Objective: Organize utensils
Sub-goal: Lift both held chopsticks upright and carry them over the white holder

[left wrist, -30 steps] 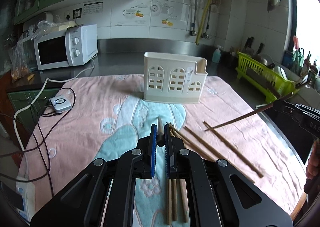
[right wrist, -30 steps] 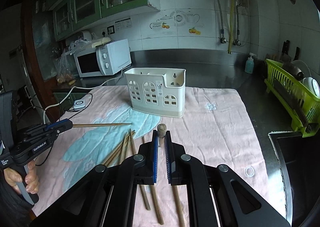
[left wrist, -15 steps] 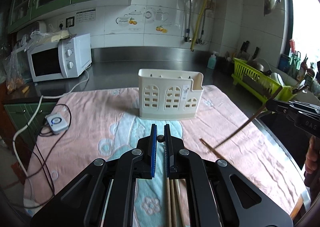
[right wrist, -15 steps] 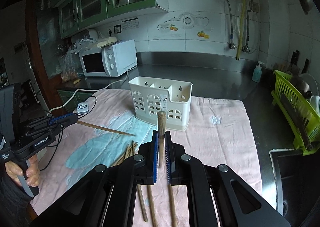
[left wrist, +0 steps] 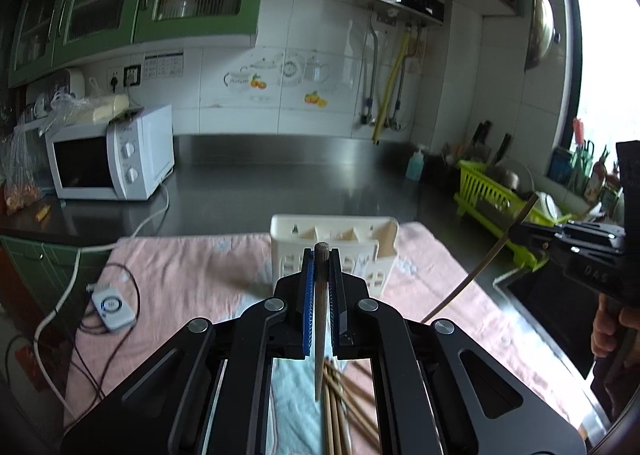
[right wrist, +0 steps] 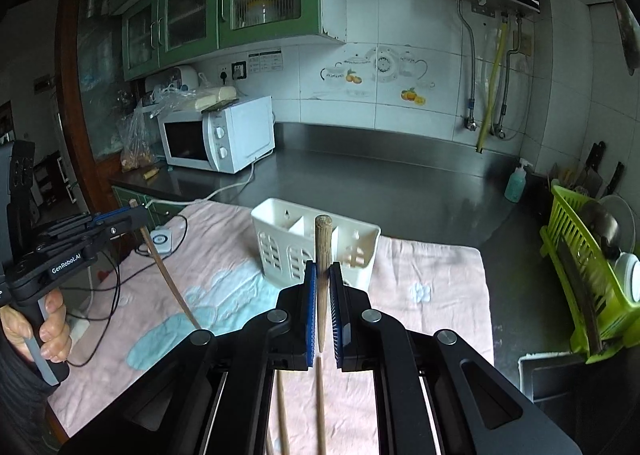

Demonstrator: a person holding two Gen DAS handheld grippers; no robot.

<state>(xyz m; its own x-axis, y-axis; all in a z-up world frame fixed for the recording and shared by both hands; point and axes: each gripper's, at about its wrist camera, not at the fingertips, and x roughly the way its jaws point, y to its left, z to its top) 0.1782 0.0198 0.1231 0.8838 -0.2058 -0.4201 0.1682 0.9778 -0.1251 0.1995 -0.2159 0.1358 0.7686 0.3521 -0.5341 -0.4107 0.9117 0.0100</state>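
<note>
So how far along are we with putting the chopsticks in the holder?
Nothing visibly done: what shows of the white holder looks empty. In hand: the left gripper and right gripper each clamp one chopstick, lifted off the cloth. Left: several loose chopsticks on the towel.

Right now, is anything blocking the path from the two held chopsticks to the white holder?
Nothing visible does. The left gripper and the right gripper each hold a wooden chopstick above the pink cloth, and the white plastic utensil holder stands just ahead, its top open.
</note>
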